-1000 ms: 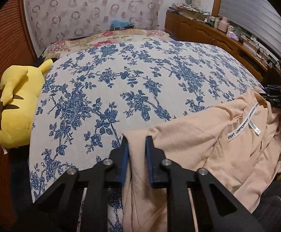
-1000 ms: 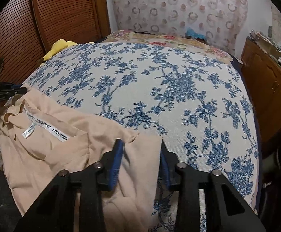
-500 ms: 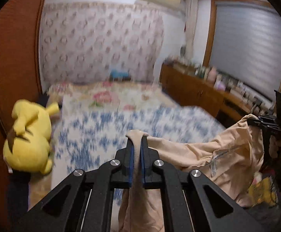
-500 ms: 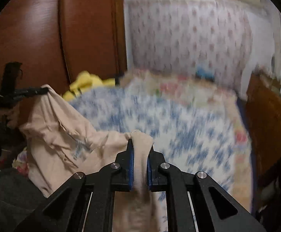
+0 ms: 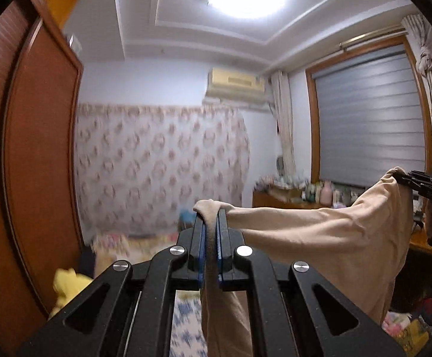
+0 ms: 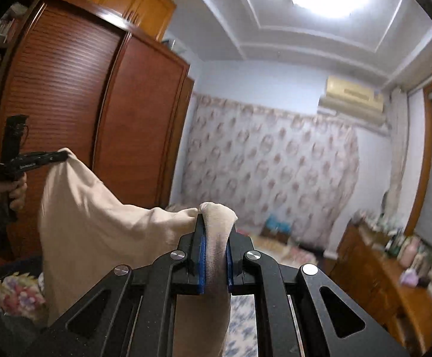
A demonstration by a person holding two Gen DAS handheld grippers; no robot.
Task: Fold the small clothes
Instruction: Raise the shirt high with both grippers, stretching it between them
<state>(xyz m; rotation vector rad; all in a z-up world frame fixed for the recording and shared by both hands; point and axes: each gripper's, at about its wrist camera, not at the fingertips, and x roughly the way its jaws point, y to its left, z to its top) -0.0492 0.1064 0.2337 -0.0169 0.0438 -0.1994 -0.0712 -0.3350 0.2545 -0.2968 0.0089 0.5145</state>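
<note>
1. Left gripper: jaws pinched tight on a corner of the peach soft-knit garment.
2. Right gripper: clamped on the opposite corner, cloth bunched between its pads.
3. Garment hangs aloft, stretched between both; toward 3 o'clock in left view, 9 o'clock in right view.
</note>
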